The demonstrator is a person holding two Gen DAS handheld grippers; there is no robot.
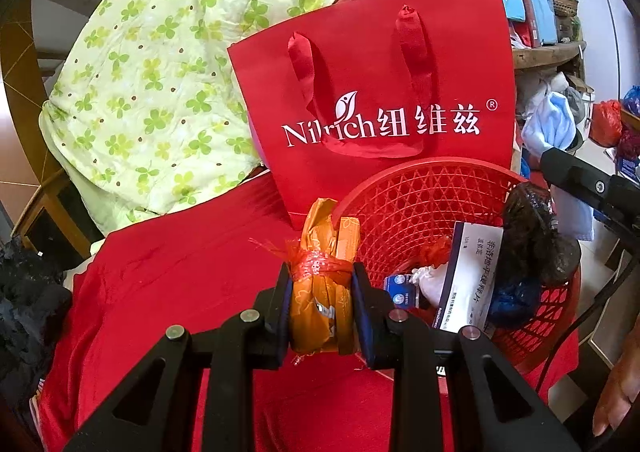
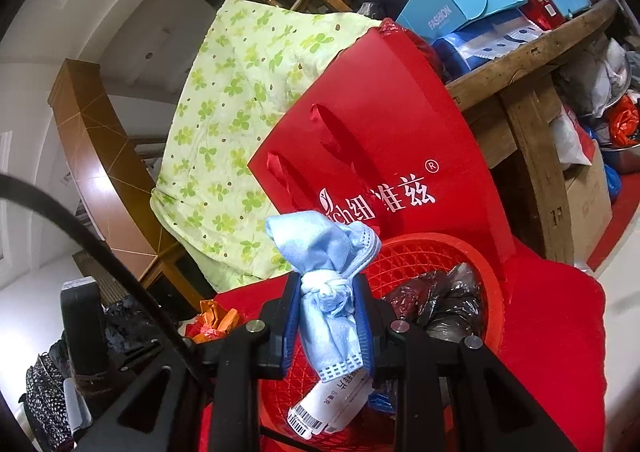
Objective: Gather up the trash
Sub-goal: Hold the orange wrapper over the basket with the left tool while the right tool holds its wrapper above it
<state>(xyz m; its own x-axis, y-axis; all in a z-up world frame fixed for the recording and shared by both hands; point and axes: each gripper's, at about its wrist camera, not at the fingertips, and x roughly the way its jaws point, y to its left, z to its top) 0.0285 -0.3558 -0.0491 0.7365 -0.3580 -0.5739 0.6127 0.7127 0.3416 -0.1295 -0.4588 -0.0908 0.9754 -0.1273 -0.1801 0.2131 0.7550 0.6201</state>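
Observation:
My left gripper [image 1: 322, 284] is shut on an orange packet bundle [image 1: 322, 292] tied with red string, held just left of the red mesh basket [image 1: 420, 188]. The basket holds a white medicine box [image 1: 472, 276], a dark plastic bag [image 1: 532, 228] and some blue scraps. In the right wrist view my right gripper [image 2: 327, 298] is shut on a knotted light-blue face mask [image 2: 326, 252], above the near rim of the same red basket [image 2: 424, 248]. The orange bundle [image 2: 214, 322] and the left gripper's handle show at lower left there.
A red paper bag with white lettering [image 1: 380, 92] stands right behind the basket on a red cloth [image 1: 180, 284]. A green clover-print quilt [image 1: 160, 72] lies to the left. A cluttered wooden shelf [image 2: 532, 48] with blue boxes rises at the right. A hand [image 1: 618, 380] shows at lower right.

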